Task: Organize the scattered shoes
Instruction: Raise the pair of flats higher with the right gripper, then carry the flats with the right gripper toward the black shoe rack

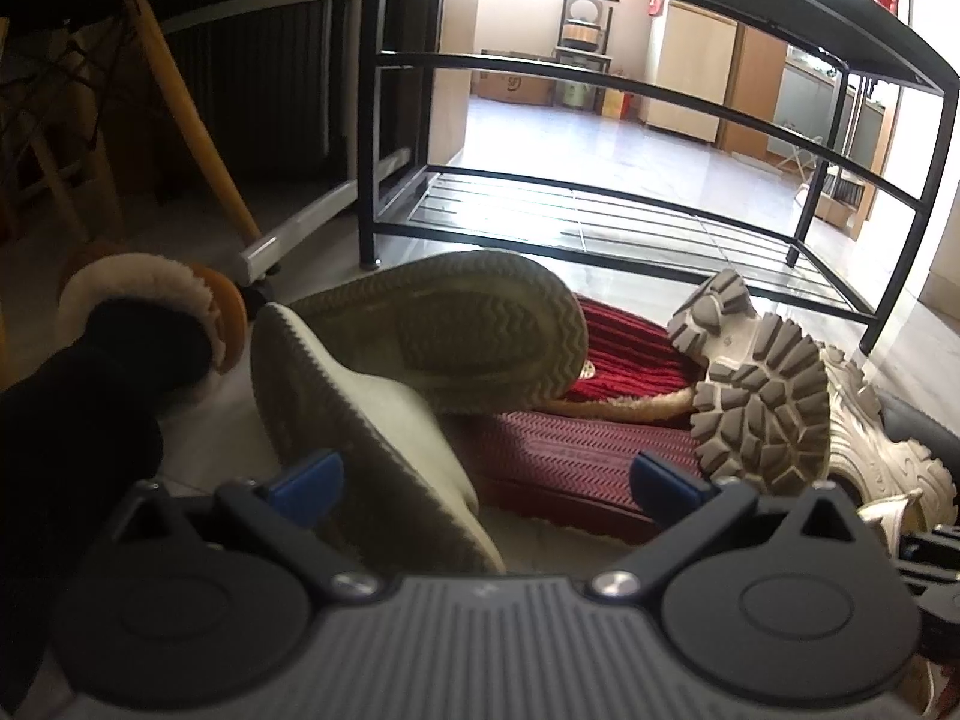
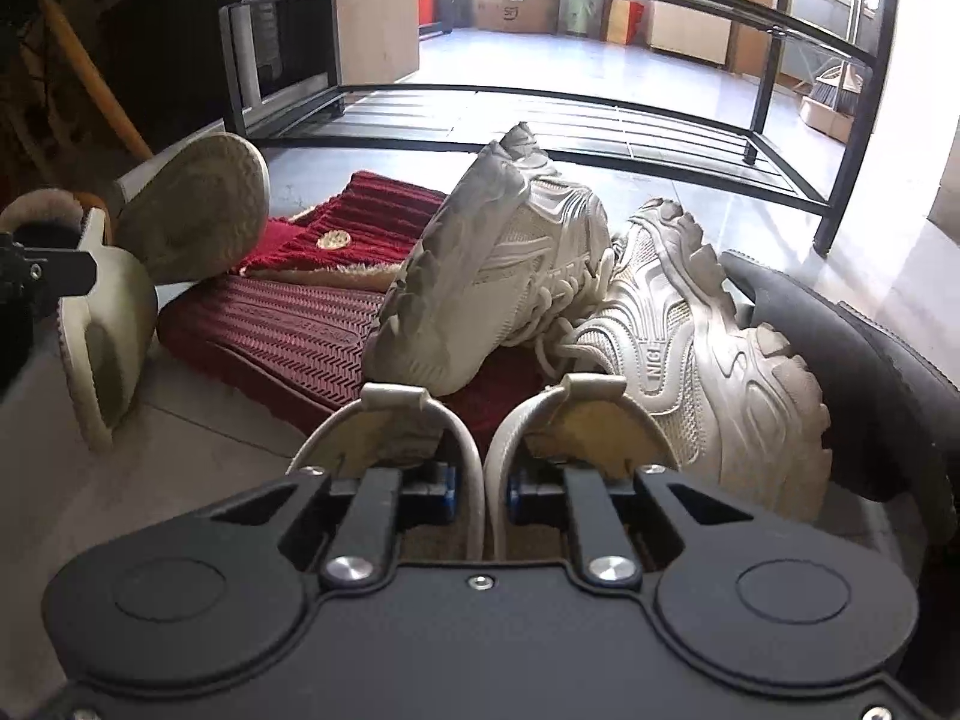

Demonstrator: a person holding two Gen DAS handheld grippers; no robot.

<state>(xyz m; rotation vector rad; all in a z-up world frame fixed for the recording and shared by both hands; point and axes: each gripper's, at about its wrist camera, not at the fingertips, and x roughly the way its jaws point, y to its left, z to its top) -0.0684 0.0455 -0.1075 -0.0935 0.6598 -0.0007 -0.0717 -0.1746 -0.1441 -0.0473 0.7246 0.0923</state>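
Note:
A pile of shoes lies on the floor before a black metal shoe rack point(image 1: 600, 204). In the left wrist view my left gripper point(image 1: 486, 480) is open, its blue fingertips point(image 1: 312, 477) astride a cream slipper point(image 1: 384, 420) lying on its side; a second cream slipper point(image 1: 474, 330) shows its sole. Red knit slippers point(image 1: 576, 456) lie behind. In the right wrist view my right gripper point(image 2: 480, 489) is shut on the touching heel collars of two white chunky sneakers point(image 2: 516, 276), point(image 2: 708, 348). The rack point(image 2: 540, 114) stands beyond.
A brown fur-lined boot point(image 1: 150, 312) lies at left near a chair's wooden leg point(image 1: 192, 120). A black shoe point(image 2: 852, 360) lies right of the sneakers. The rack's bottom shelf is bare wire. Tiled floor stretches behind it.

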